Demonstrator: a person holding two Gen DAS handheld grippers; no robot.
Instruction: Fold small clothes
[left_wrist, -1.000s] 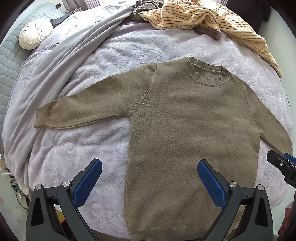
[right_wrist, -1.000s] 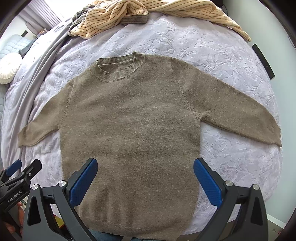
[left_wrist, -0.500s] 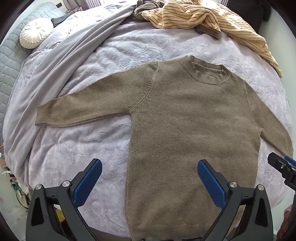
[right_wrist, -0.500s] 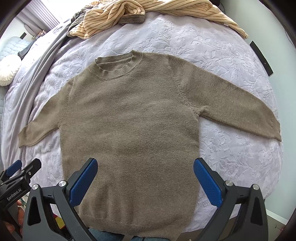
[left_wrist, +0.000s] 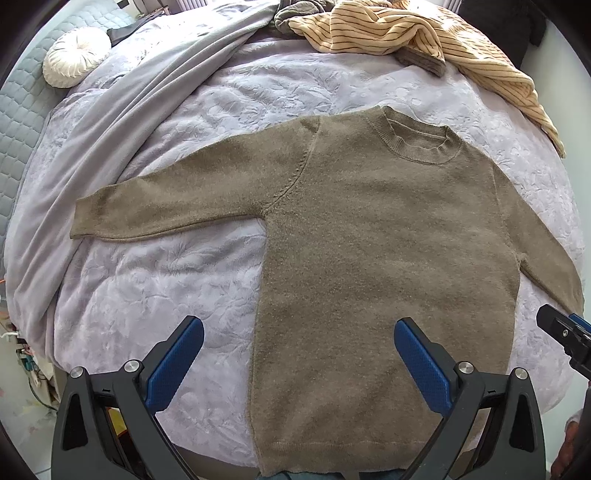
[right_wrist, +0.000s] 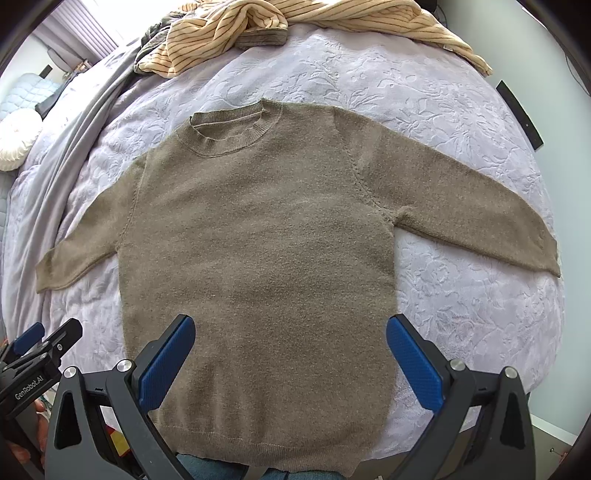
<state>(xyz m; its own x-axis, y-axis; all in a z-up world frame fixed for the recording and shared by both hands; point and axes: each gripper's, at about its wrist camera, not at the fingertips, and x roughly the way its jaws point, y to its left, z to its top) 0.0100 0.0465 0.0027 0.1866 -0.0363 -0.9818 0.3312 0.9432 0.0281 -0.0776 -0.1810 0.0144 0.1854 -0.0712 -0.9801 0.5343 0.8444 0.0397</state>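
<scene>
One olive-brown knitted crew-neck sweater (left_wrist: 388, 251) lies flat, sleeves spread, on lilac embossed bed quilt (left_wrist: 177, 280); left tool (left_wrist: 299, 354) wide open, empty, above hem; right tool (right_wrist: 290, 350) likewise.

home bedroom | quilted bedspread (left_wrist: 280, 85) | round cushion (left_wrist: 75, 57)

Bare bedspread (right_wrist: 461, 295) flanks the sweater (right_wrist: 258, 258) — striped garment (right_wrist: 332, 14) crowds the far edge.

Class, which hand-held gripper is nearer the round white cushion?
Left. The left hand-held gripper sits on the round white cushion's side; the right hand-held gripper is across the sweater.
</scene>
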